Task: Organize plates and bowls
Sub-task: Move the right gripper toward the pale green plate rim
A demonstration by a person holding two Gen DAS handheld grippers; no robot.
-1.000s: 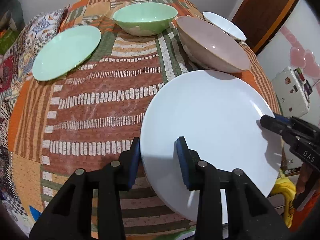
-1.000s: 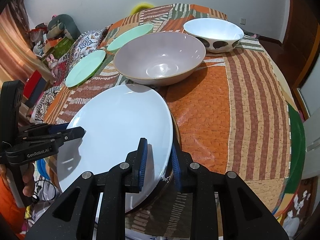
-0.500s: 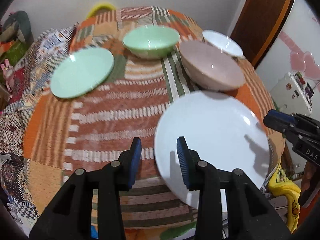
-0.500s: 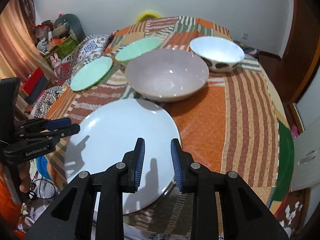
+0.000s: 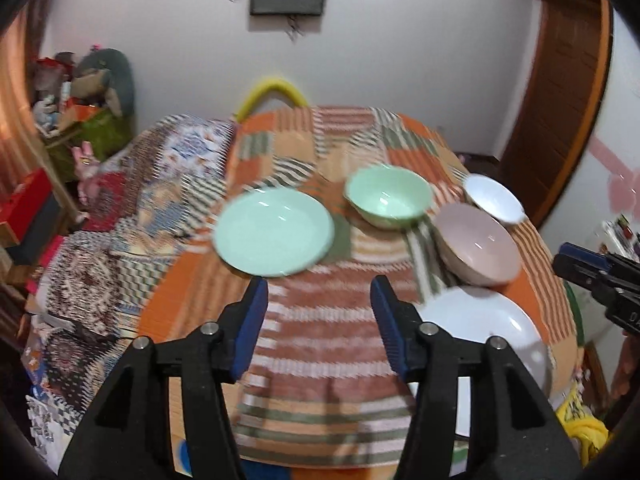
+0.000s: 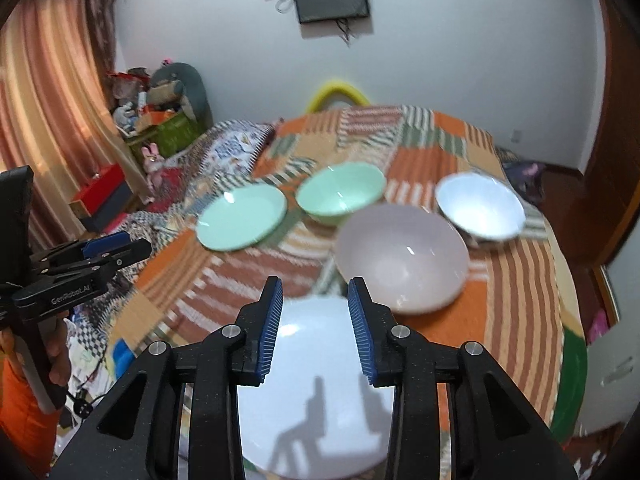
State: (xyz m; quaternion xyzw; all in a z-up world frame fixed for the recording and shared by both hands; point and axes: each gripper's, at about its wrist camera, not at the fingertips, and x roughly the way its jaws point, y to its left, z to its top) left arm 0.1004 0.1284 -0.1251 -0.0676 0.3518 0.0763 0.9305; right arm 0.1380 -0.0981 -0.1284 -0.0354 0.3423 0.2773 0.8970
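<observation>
A large white plate lies at the near edge of the cloth-covered table; it also shows in the left wrist view. Behind it stand a pink bowl, a white bowl, a green bowl and a green plate. In the left wrist view the green plate, green bowl, pink bowl and white bowl show too. My left gripper is open and empty, raised above the table. My right gripper is open and empty above the white plate.
A bed with patterned covers stands left of the table. A yellow chair back is at the table's far edge. Boxes and stuffed toys sit by the curtain. A wooden door is at the right.
Both grippers have let go of the white plate, opened wider and pulled back and up from it. The plate now lies flat on the table.
</observation>
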